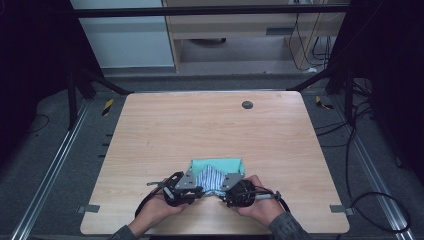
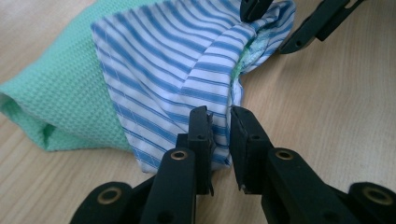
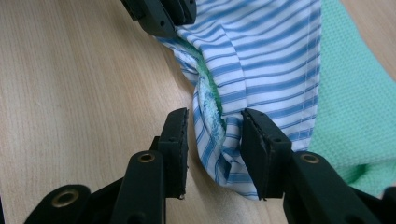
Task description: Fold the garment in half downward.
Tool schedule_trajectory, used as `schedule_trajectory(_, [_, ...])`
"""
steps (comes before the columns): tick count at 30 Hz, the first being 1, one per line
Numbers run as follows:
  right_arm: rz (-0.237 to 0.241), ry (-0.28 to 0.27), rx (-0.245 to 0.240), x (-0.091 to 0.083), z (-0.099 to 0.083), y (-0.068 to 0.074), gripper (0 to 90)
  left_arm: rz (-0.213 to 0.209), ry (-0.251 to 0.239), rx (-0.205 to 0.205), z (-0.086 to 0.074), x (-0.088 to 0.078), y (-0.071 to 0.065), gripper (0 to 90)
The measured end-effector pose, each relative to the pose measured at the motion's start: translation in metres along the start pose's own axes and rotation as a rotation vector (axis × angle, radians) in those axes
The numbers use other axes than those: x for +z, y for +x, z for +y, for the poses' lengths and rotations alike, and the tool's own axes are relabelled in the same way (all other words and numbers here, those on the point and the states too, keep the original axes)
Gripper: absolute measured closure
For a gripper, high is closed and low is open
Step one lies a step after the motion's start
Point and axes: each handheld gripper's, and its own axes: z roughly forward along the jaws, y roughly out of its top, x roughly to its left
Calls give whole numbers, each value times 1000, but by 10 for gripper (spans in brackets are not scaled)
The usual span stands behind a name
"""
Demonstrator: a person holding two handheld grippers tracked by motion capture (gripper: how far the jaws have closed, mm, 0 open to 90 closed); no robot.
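Cloth [image 1: 216,176], striped over green, lies near the surface's [image 1: 210,125] front edge. At its left corner the left claw [image 2: 220,122] has its jaws nearly together on a fold; at its right corner the right claw [image 3: 214,135] straddles the hem, apart. Both should probably bite deep before lifting.

The cloth [image 2: 177,70] is white with blue stripes, some thin, some broad, and its inner face shows green where the edge curls. Under it lies a mint-green cloth [image 2: 60,93] with a fine waffle weave. The table [image 1: 200,130] is pale wood with a light grain and a dark round plug [image 1: 247,104] near its far edge. Both grippers [image 2: 219,135] [image 3: 212,144] are black with brass-coloured rivets. The floor [image 1: 45,150] is grey carpet.
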Motion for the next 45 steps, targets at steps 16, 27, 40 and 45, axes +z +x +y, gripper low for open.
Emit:
schedule_trajectory(16, [-128,-54,188,-27,-29,-36,185,121,-78,-127,-1,-35,25,345])
schedule_trajectory(27, [-174,-14,322,-33,-54,-64,101,178,-33,-209,-13,-45,46,167])
schedule_trajectory(40, [-196,7,424,-41,-72,-99,70,247,15,-264,-40,-58,78,92])
schedule_trajectory(45, [-217,13,447,-41,-78,-118,70,271,23,-302,-48,-58,98,80])
